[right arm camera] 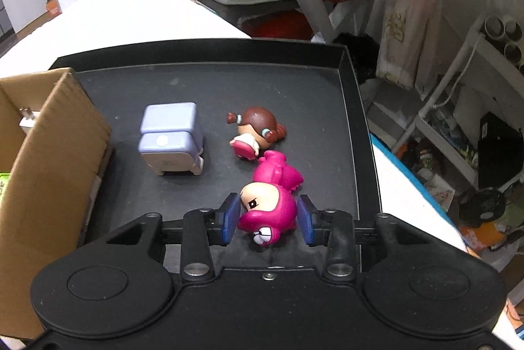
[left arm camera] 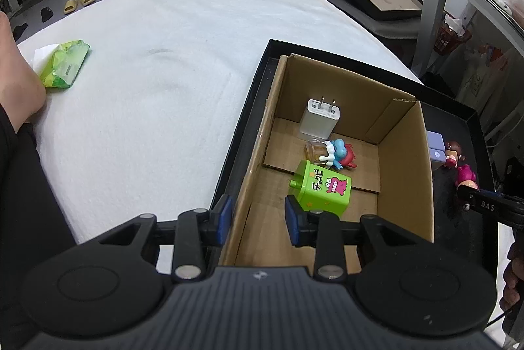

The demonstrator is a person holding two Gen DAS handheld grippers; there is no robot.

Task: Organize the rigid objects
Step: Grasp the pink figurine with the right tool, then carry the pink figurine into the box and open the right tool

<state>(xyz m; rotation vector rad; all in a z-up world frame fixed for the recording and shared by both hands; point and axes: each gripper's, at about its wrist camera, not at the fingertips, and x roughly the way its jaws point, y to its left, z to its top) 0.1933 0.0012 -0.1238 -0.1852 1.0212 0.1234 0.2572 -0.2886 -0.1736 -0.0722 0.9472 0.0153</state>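
Pink and lying on its side, the toy figure (right arm camera: 271, 205) sits right between the blue pads of my right tool (right arm camera: 268, 217), which pinches its round head from both sides; the left pad presses the face, though I cannot be sure the right pad is fully seated against the hood. It lies on the floor of the black tray (right arm camera: 357, 107), near the front, with the brown-haired doll (right arm camera: 258, 130) just beyond it, seemingly touching its feet, and the lilac block (right arm camera: 170, 137) off to the left, near the cardboard box (right arm camera: 55, 133). I take the head because it is the widest, firmest part facing me, and I judge a lift from here would carry it over the cardboard wall. My left tool (left arm camera: 258, 219) straddles the near left wall of that box, one pad outside and one inside, spread and gripping nothing, probably to steady the box or simply wait its turn. Inside the box already lie the green toy box (left arm camera: 322, 187), a small blue and red figure (left arm camera: 340, 153) beside a clear little jar (left arm camera: 314, 150), and a white charger (left arm camera: 319, 119) propped against the far wall. Three pieces remain on the tray, so sorting looks about half finished.
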